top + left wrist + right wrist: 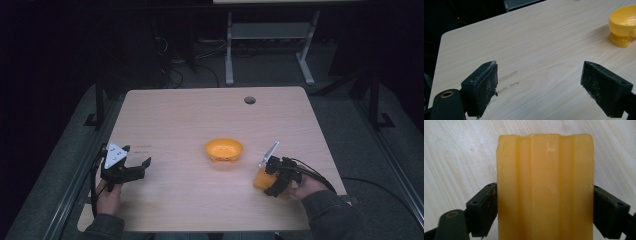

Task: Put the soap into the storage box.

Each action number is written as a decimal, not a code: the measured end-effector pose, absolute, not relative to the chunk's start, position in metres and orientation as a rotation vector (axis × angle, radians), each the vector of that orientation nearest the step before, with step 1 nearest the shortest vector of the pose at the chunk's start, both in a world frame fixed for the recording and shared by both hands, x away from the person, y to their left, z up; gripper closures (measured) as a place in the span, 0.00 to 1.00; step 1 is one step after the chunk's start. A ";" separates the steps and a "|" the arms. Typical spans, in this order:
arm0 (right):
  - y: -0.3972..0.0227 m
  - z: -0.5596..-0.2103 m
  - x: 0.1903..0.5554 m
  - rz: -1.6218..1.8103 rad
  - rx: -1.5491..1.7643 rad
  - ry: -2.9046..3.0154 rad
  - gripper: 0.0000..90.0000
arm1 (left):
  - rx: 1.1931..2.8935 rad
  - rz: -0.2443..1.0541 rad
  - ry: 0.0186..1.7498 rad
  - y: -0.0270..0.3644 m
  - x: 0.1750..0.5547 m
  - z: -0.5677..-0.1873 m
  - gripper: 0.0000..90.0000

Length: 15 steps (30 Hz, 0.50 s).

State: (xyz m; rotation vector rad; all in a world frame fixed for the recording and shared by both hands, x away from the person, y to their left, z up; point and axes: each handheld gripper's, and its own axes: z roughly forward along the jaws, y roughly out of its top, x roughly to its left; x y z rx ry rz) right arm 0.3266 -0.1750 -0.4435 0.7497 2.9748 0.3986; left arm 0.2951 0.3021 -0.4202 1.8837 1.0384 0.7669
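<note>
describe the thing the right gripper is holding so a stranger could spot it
Start at the pale wooden table and go to its near right corner, right of the yellow bowl. There the right gripper clamps an orange-yellow block. Unlike the round bowl, it is flat-sided with lengthwise ridges.

High view above, facing fwd over table [200,110] — left gripper view low, both share bowl [223,149], right's close-up.
</note>
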 end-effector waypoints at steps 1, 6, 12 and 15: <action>-0.175 -0.444 0.326 0.393 0.744 2.971 0.20 | 1.885 0.766 1.038 0.302 0.295 -0.420 0.15; -0.175 -0.444 0.326 0.382 0.730 2.964 0.22 | 1.888 0.768 1.031 0.301 0.295 -0.421 0.15; -0.175 -0.443 0.326 0.380 0.694 2.972 0.23 | 1.882 0.786 1.036 0.303 0.295 -0.420 0.15; -0.174 -0.442 0.325 0.383 0.666 2.953 0.23 | 1.882 0.787 1.035 0.303 0.295 -0.420 0.15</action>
